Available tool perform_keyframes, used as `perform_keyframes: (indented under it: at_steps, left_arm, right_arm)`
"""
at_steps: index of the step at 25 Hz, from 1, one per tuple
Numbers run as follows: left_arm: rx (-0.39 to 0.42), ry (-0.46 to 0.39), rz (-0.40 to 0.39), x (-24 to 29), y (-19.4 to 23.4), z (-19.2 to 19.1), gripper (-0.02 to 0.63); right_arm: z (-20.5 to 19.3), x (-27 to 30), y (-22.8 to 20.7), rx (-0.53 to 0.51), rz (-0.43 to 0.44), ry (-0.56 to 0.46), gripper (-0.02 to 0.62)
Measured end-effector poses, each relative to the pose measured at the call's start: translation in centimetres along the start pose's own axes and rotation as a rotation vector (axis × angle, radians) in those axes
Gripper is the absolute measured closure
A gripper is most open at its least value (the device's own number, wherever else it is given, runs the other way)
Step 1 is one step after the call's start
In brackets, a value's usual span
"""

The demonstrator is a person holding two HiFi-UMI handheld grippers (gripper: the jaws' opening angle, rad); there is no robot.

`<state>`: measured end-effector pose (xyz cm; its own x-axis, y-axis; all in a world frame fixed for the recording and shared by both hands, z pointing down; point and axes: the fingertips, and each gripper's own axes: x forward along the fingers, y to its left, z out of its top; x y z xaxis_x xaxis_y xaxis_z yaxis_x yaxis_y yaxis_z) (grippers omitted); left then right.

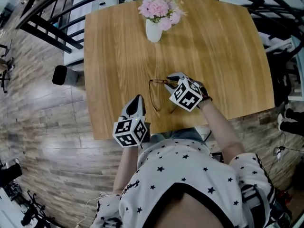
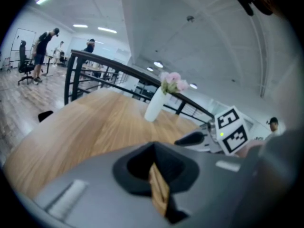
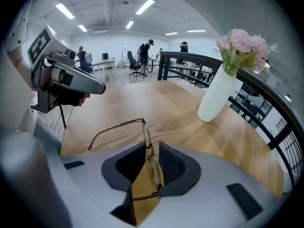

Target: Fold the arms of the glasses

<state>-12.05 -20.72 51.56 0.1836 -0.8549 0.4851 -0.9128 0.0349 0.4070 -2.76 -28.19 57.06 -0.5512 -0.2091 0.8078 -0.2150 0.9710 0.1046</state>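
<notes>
Thin brown-framed glasses [image 1: 153,96] rest near the front middle of the wooden table [image 1: 218,56], both arms spread out. My right gripper [image 1: 174,78] comes down on them from the right. In the right gripper view its jaws [image 3: 151,148] are shut on the front frame of the glasses [image 3: 144,127], one arm sweeping left over the wood. My left gripper [image 1: 138,99] hovers at the table's front edge, a short way left of the glasses, shut and empty [image 2: 154,160]. From the left gripper view the right gripper [image 2: 192,138] shows ahead at the right.
A white vase of pink flowers [image 1: 153,31] stands at the table's far middle [image 3: 216,99]. Black railings [image 1: 52,30] run beside the table's left and far sides. A black object [image 1: 59,75] sits on the floor at the left. People stand far off in the room.
</notes>
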Motion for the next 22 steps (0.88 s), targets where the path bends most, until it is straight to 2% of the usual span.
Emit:
perform_keyframes:
  at_steps: [8,18,22]
  left_arm:
    - [0.021,0.014,0.039,0.5,0.7,0.0,0.600]
    - [0.050,0.021,0.047,0.8,0.2,0.0,0.598]
    - [0.054,0.023,0.044,0.7,0.1,0.0,0.599]
  right_arm:
    - [-0.3,2.4,0.4,-0.062,0.104,0.064,0.526]
    - [-0.7,3.2,0.8,-0.067,0.154,0.089,0.547]
    - [-0.6,3.0,0.8,-0.059,0.146,0.085,0.551]
